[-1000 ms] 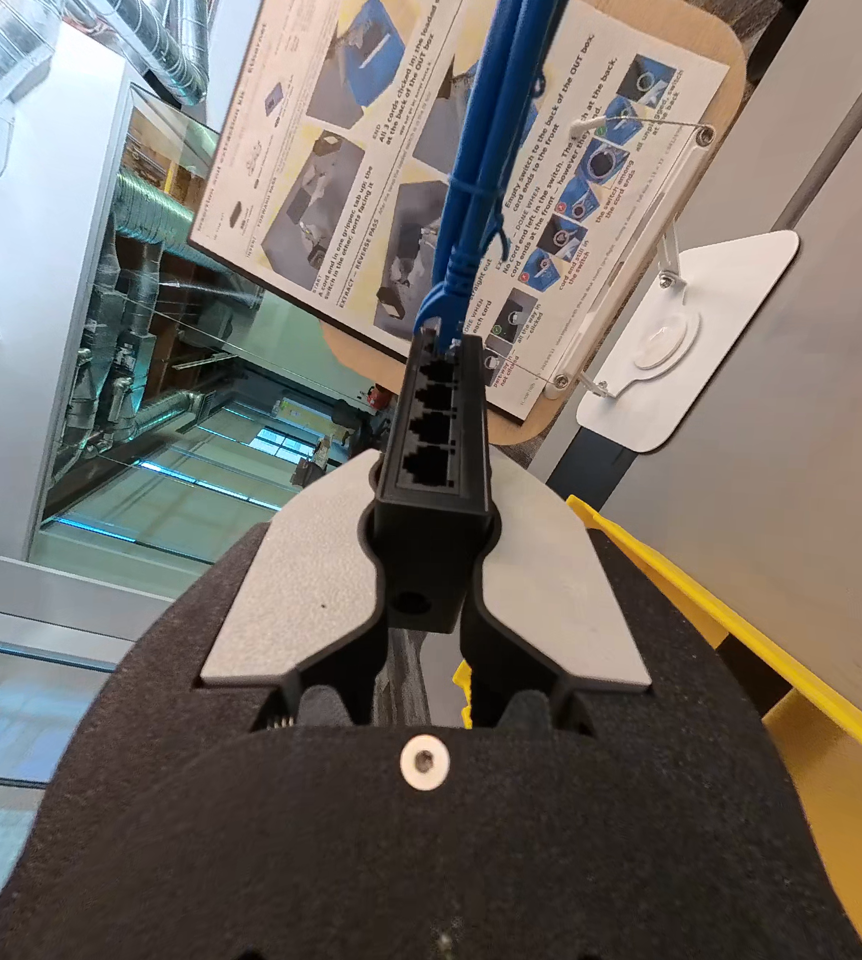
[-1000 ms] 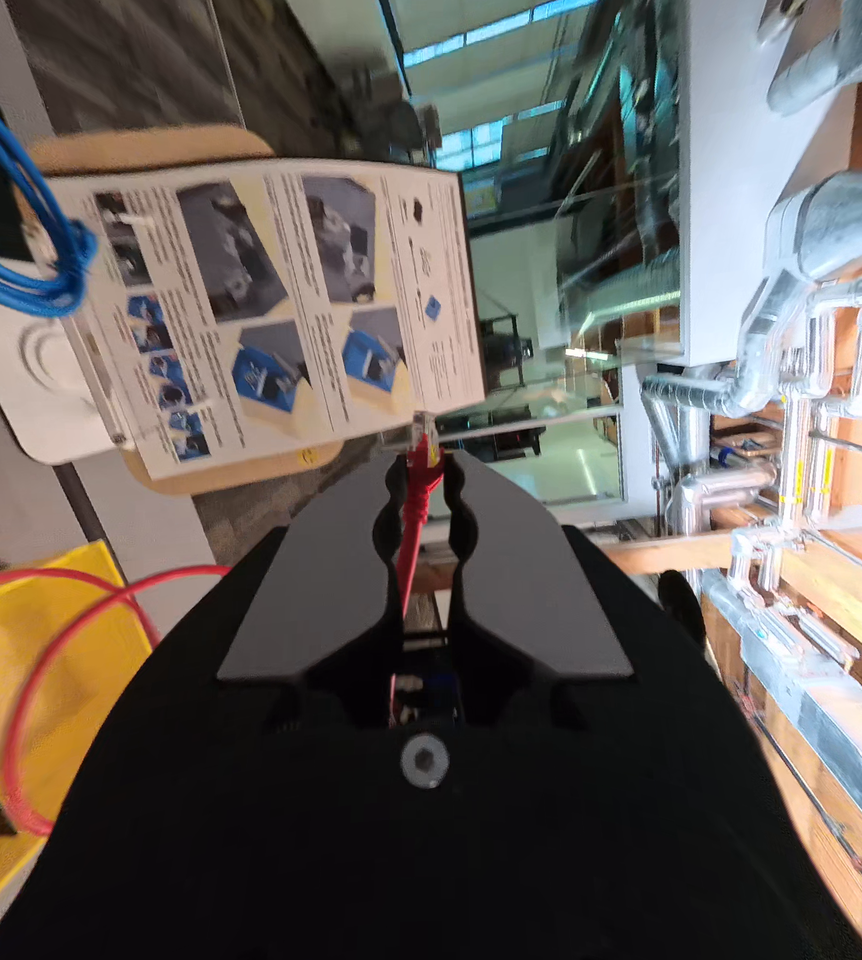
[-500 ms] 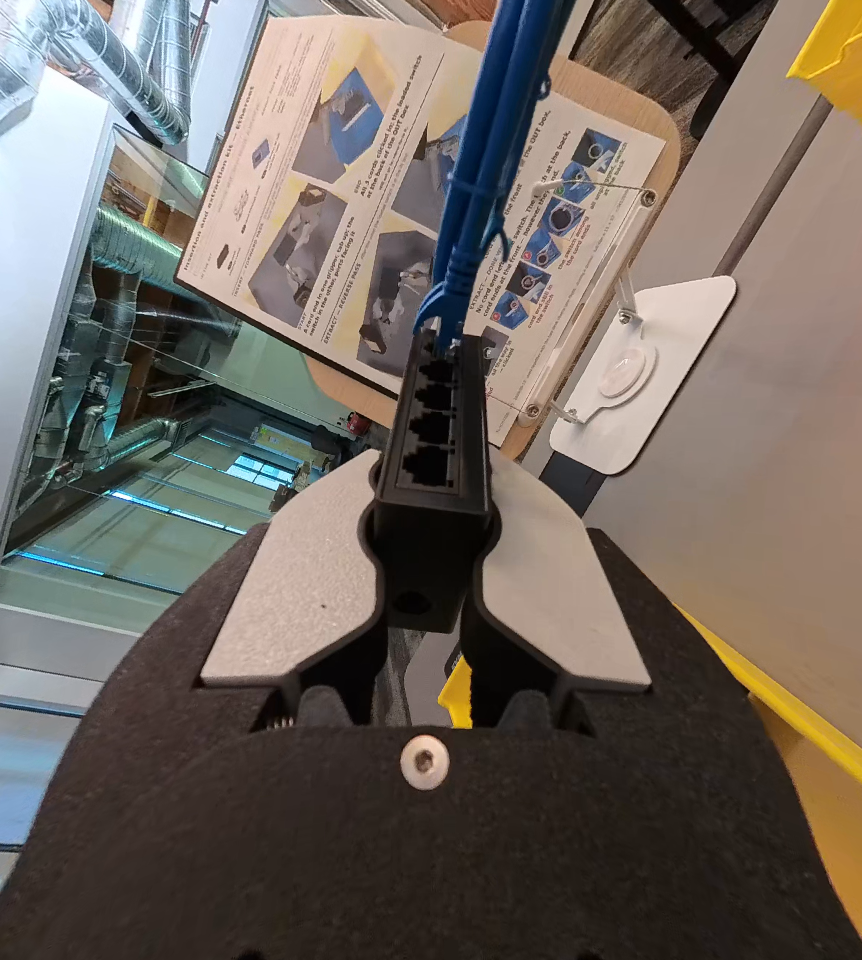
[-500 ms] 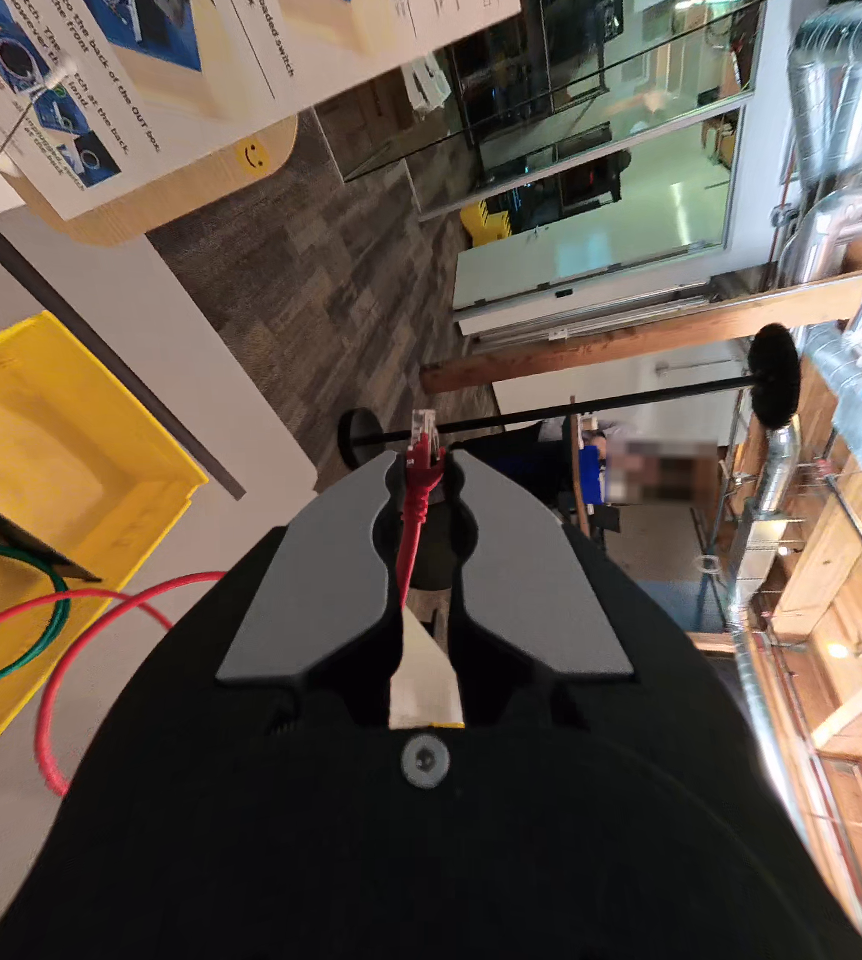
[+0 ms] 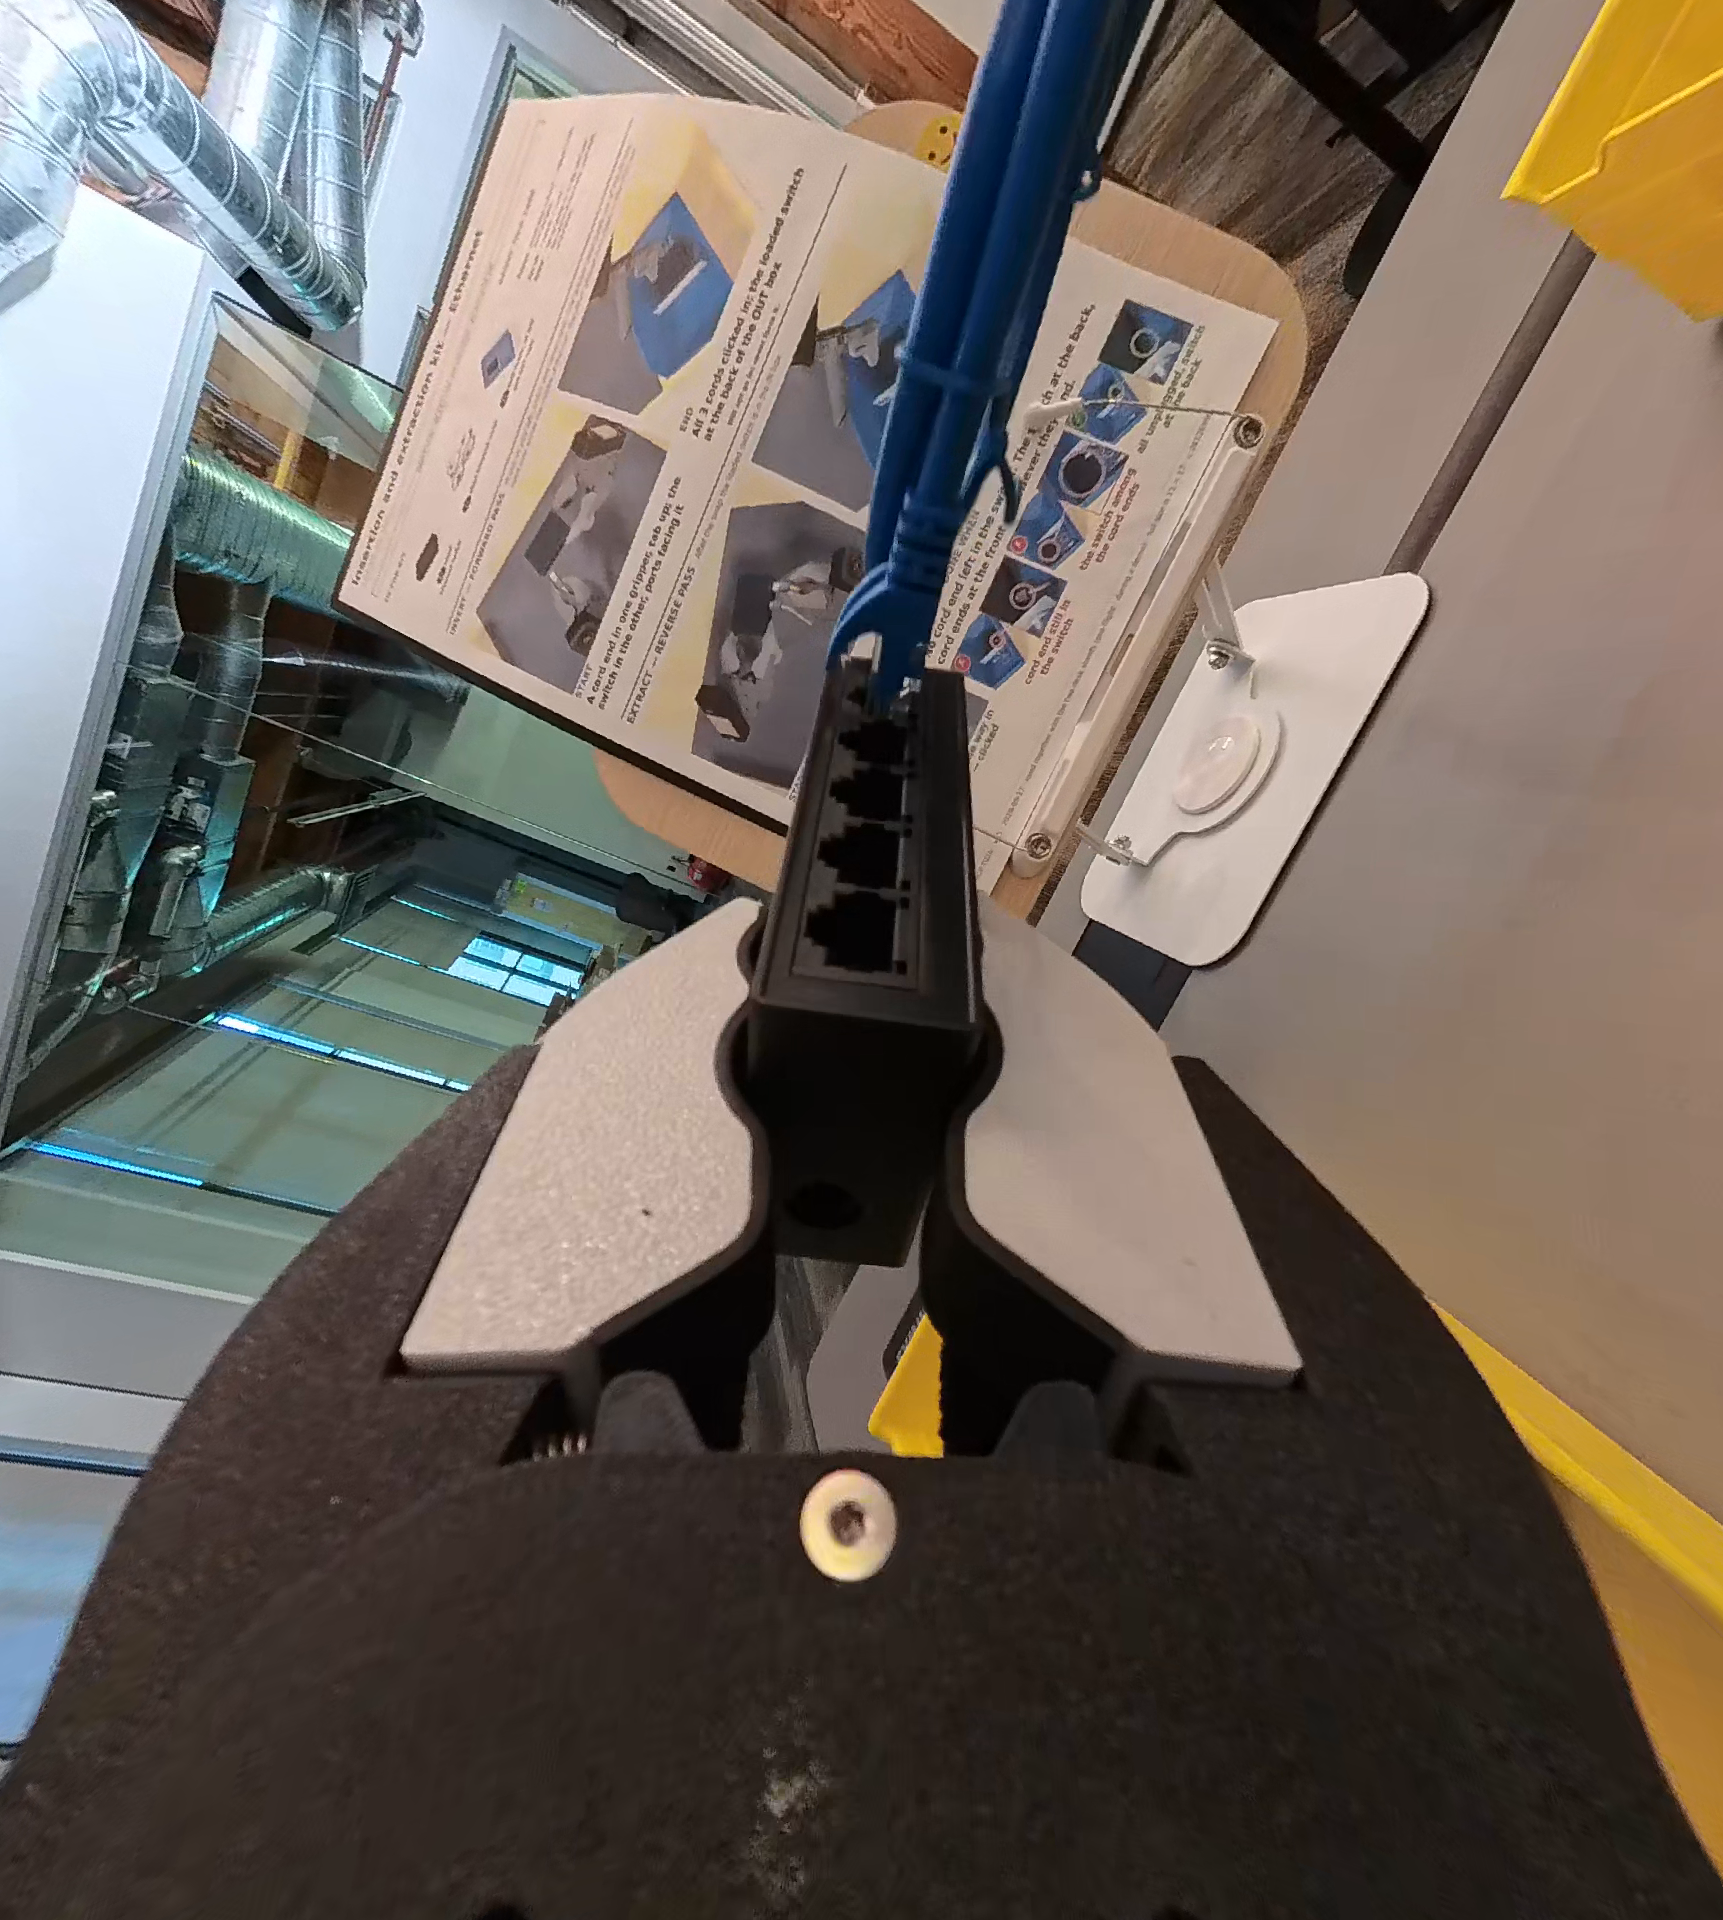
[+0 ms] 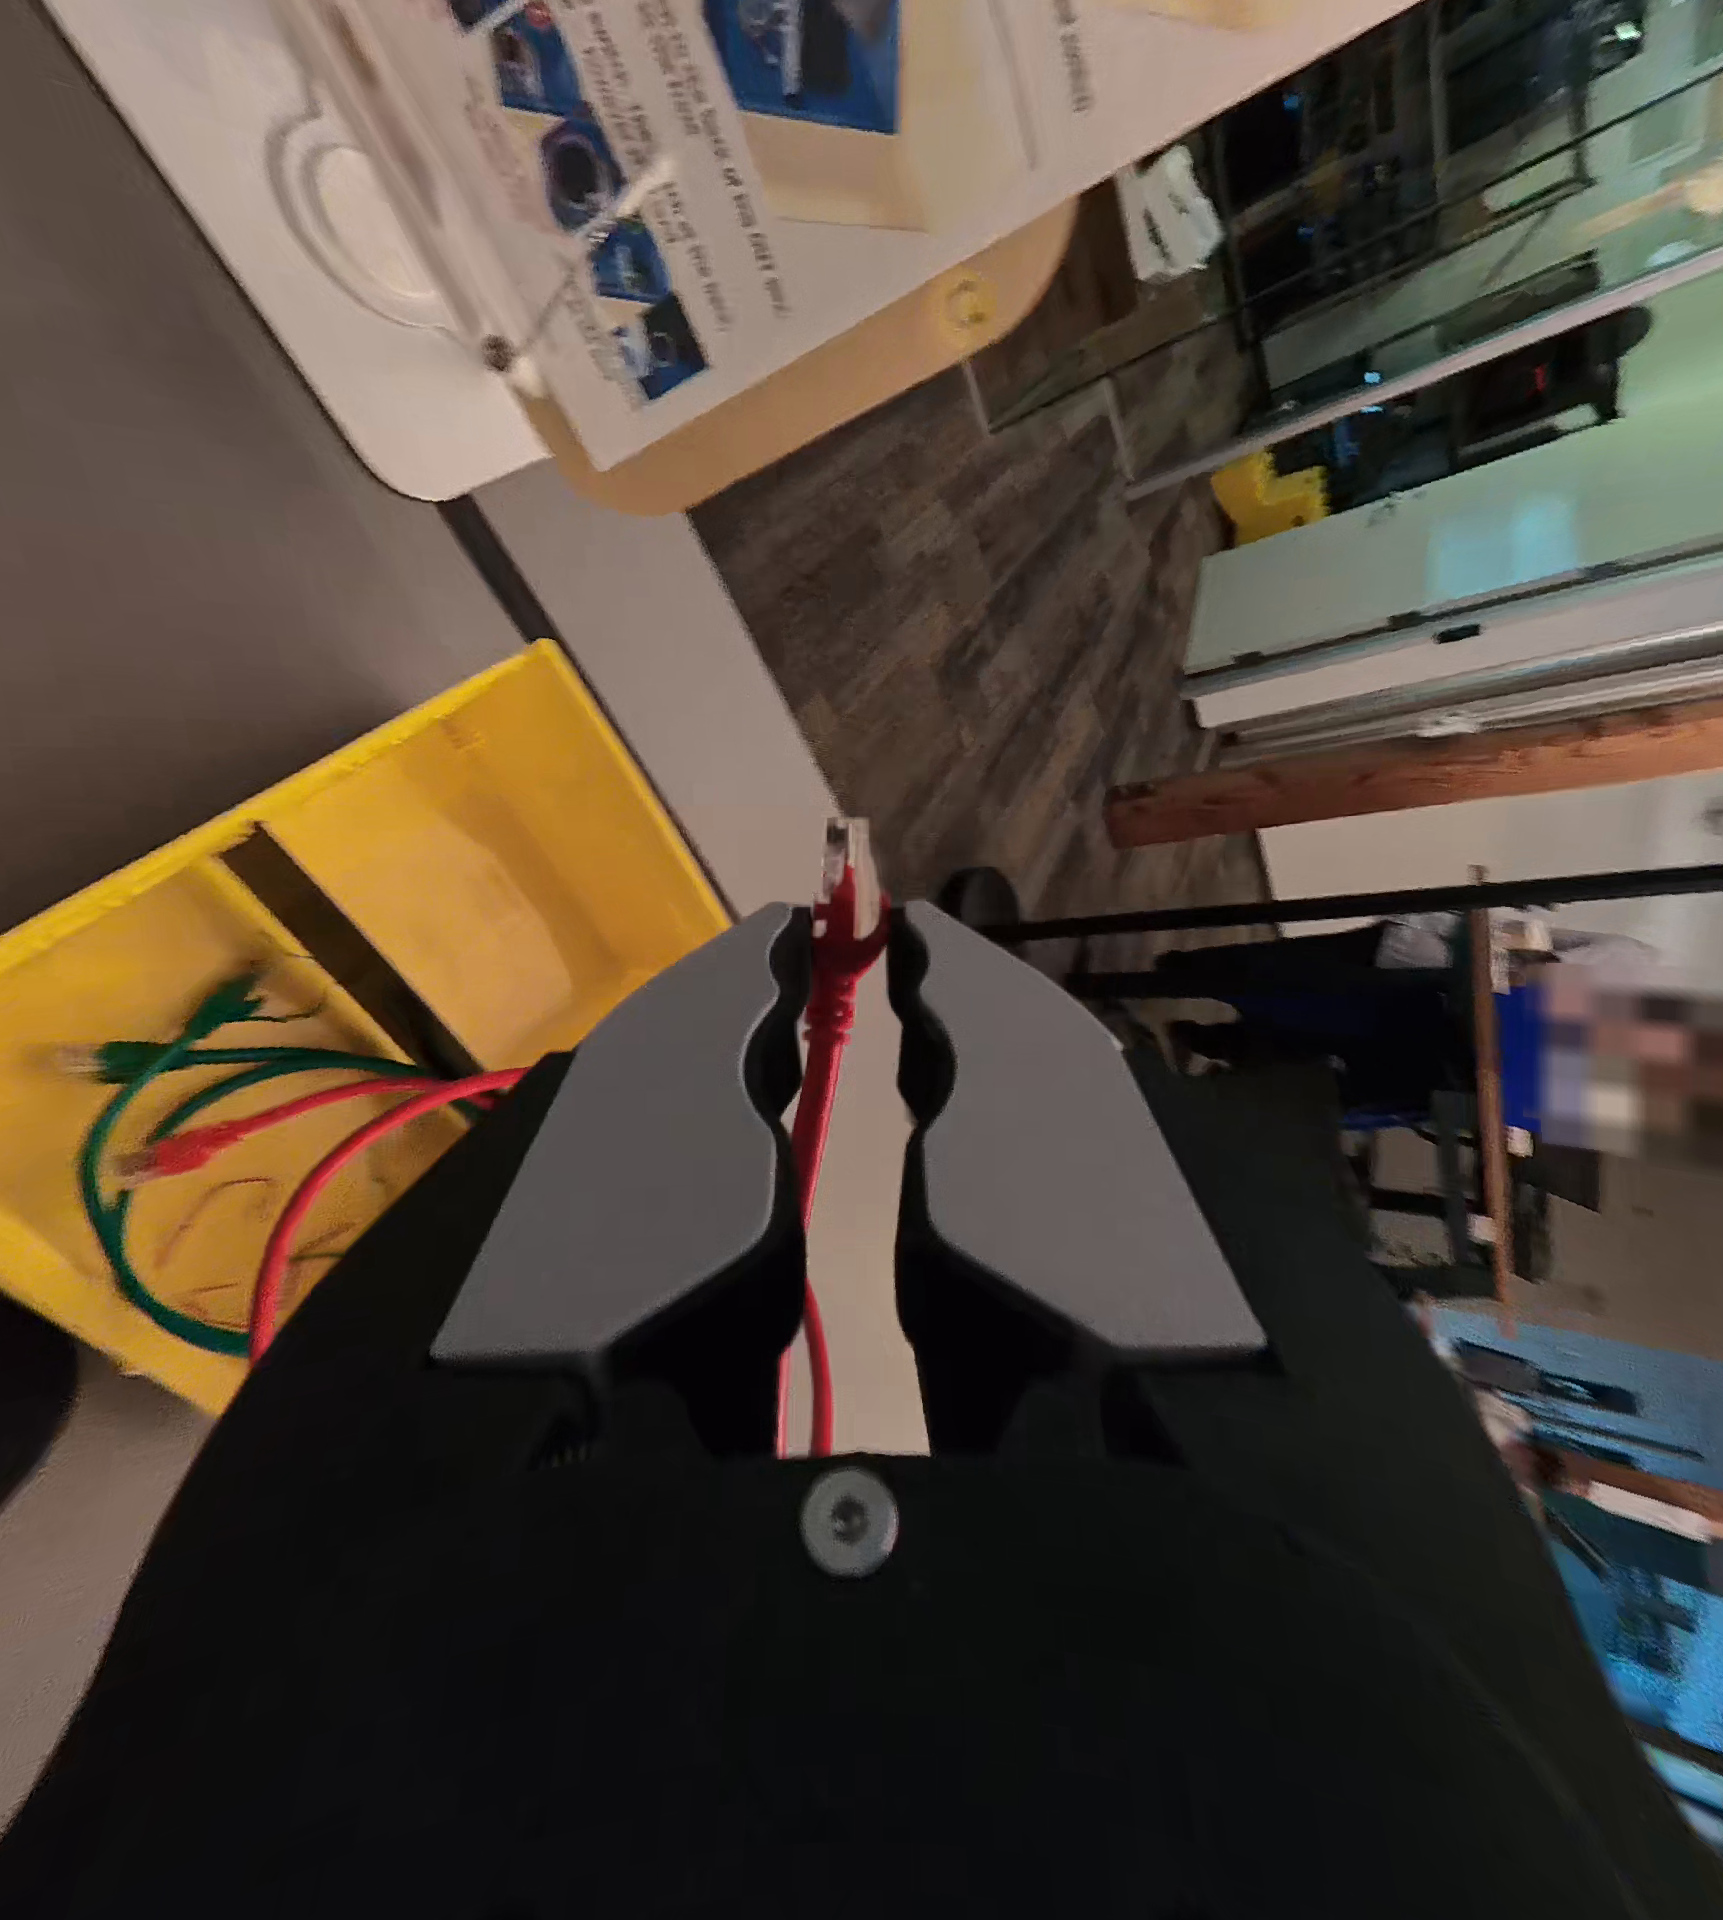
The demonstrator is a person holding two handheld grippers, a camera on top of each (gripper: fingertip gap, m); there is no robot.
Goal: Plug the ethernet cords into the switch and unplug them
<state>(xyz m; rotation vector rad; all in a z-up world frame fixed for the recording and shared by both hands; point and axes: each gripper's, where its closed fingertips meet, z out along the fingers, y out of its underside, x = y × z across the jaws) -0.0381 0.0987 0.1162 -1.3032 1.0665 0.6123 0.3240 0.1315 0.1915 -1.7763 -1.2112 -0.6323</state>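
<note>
At frame centre, the left tool (image 5: pixel 862 1049) pinches one black switch (image 5: pixel 867 935); one blue cord (image 5: pixel 924 520) fills its far port, four ports empty. The right tool (image 6: pixel 844 935) pinches one red cord (image 6: pixel 836 977), centre frame; one green cord (image 6: pixel 161 1081) lies in the yellow bin (image 6: pixel 483 821), left.

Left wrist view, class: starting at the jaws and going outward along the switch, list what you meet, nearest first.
Left gripper, jaws shut on the black switch → the empty ports on its face → the blue cord plugged into the farthest port → the instruction sheet on its stand behind.
</note>
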